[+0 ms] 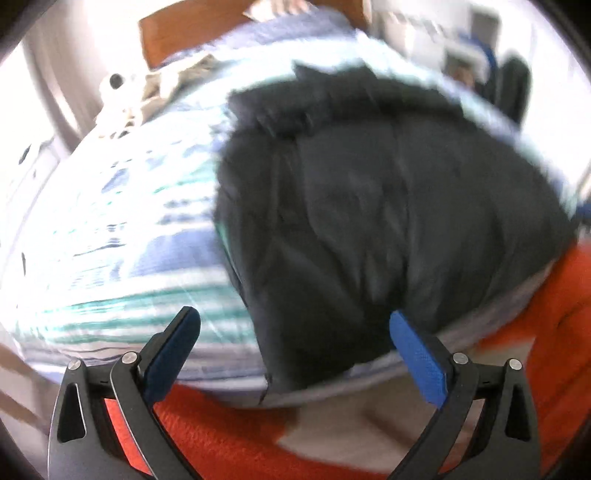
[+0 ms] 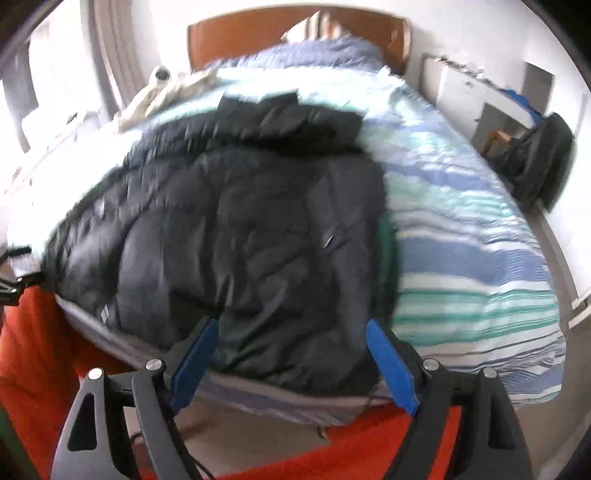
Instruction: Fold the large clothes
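Note:
A large black puffer jacket lies spread on the striped bed, hood toward the headboard; the right wrist view shows the same jacket with its hem at the foot edge. My left gripper stands open above the bed's foot edge, the jacket's lower left corner between and beyond its blue pads, nothing pinched. My right gripper is open too, its fingers straddling the jacket's hem without touching it. Both views are blurred by motion.
The bed has a blue, green and white striped cover and a wooden headboard. Beige cloth and a soft toy lie at the far left of the bed. An orange rug covers the floor below. A dark bag stands at the right wall.

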